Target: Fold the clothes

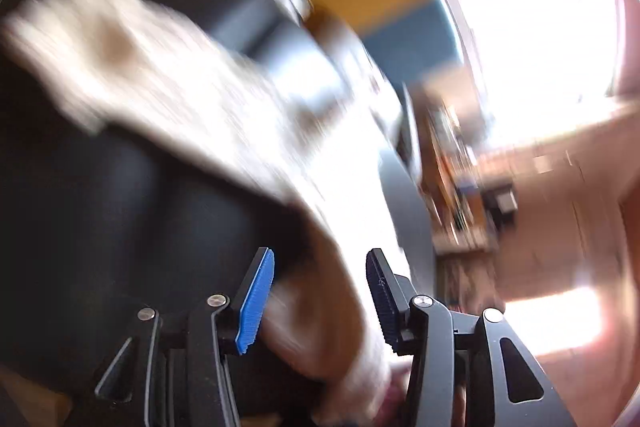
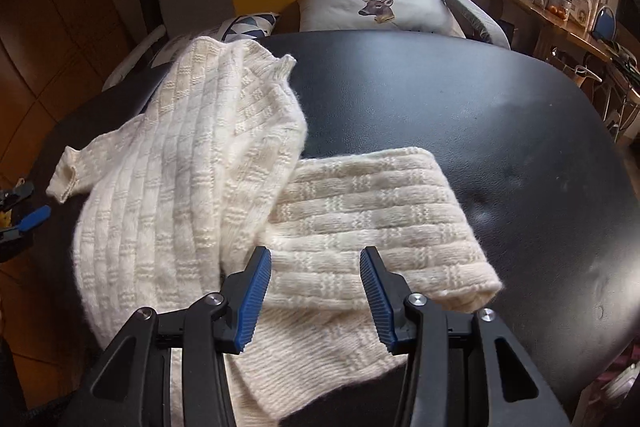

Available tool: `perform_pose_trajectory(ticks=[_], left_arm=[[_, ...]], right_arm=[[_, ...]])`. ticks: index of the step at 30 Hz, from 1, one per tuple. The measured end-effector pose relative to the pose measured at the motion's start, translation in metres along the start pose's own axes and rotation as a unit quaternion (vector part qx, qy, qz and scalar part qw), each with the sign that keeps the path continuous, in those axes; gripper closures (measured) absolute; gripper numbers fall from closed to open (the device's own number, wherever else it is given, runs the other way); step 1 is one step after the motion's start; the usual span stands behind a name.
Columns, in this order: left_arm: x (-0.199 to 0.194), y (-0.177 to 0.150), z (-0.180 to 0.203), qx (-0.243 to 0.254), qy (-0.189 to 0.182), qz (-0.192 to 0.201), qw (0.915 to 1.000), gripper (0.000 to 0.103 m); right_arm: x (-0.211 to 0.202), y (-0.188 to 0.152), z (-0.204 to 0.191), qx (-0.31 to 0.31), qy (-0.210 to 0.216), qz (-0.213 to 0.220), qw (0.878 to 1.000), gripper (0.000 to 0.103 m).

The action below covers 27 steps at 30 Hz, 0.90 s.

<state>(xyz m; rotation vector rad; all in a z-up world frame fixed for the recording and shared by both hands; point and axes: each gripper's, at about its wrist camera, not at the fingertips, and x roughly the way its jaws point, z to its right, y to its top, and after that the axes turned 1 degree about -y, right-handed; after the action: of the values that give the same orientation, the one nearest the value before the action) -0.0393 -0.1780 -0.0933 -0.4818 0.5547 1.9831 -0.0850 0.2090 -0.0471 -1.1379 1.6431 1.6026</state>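
Smearing across the left wrist view, one cream sweater (image 1: 224, 107) shows only as a blurred pale band over a black tabletop (image 1: 120, 207); the left gripper (image 1: 320, 301) has its two blue-padded jaws spread apart, empty, with the cloth running beyond the gap. From the right wrist view, the same single sweater (image 2: 180, 163) lies crumpled on the dark, glossy, rounded table (image 2: 460, 107), one sleeve (image 2: 380, 215) stretched flat rightward, its fuzzy knit ribbed in blocks. The right gripper (image 2: 316, 301) hovers above that sleeve, jaws parted, clasping nothing. Two cushions sit behind: one deer-printed (image 2: 376, 7), one triangle-patterned (image 2: 250, 25).
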Motion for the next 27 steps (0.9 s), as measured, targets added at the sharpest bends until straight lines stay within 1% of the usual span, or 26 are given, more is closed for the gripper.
perform_pose_trajectory(ticks=[2,4,8,10,11,12,13,15,16,19,21,22,24,25,27], left_arm=[[0.033,-0.016,0.012,0.011,0.0,-0.039,0.9992,0.055],[0.049,-0.029,0.018,0.007,-0.005,-0.058,0.9983,0.055],[0.042,-0.049,0.03,0.027,0.017,-0.057,0.9979,0.052],[0.054,-0.047,0.042,0.033,0.03,-0.056,0.9974,0.052],[0.06,-0.046,0.049,0.036,0.036,-0.055,0.9972,0.054],[0.066,-0.046,0.055,0.044,0.048,-0.053,0.9965,0.061],[0.072,-0.046,0.061,0.053,0.06,-0.051,0.9955,0.072],[0.082,-0.044,0.064,0.074,0.088,-0.044,0.9924,0.084],[0.078,-0.043,0.062,0.079,0.088,-0.037,0.9923,0.088],[0.065,-0.033,0.065,0.086,0.073,-0.006,0.9936,0.092],[0.043,-0.019,0.062,0.075,0.041,0.024,0.996,0.093],[0.031,-0.012,0.06,0.069,0.024,0.039,0.9966,0.098],[0.016,0.009,0.057,0.054,0.015,0.073,0.9957,0.1],[0.003,0.018,0.051,0.045,0.025,0.096,0.994,0.103],[-0.021,0.035,0.03,0.026,0.054,0.128,0.99,0.103]], right_arm=[[0.005,-0.005,0.004,-0.02,0.003,-0.007,1.0,0.056],[0.012,-0.01,0.005,-0.032,-0.003,-0.016,0.999,0.056],[0.031,-0.011,0.003,-0.038,-0.013,-0.026,0.999,0.056],[0.034,-0.011,0.001,-0.045,-0.02,-0.025,0.998,0.054],[0.035,-0.012,0.0,-0.049,-0.024,-0.025,0.998,0.053],[0.036,-0.012,-0.001,-0.053,-0.027,-0.024,0.998,0.05],[0.038,-0.013,-0.002,-0.056,-0.031,-0.024,0.998,0.047],[0.04,-0.013,-0.004,-0.064,-0.038,-0.023,0.997,0.044],[0.042,-0.014,-0.005,-0.068,-0.042,-0.022,0.997,0.043],[0.045,-0.015,-0.008,-0.079,-0.052,-0.02,0.995,0.043],[0.047,-0.014,-0.006,-0.081,-0.061,-0.023,0.995,0.043],[0.047,-0.013,0.0,-0.075,-0.066,-0.026,0.995,0.043],[0.047,-0.01,0.014,-0.058,-0.075,-0.03,0.995,0.043],[0.047,-0.009,0.021,-0.049,-0.079,-0.031,0.995,0.043],[0.046,-0.008,0.036,-0.029,-0.086,-0.033,0.995,0.043]])
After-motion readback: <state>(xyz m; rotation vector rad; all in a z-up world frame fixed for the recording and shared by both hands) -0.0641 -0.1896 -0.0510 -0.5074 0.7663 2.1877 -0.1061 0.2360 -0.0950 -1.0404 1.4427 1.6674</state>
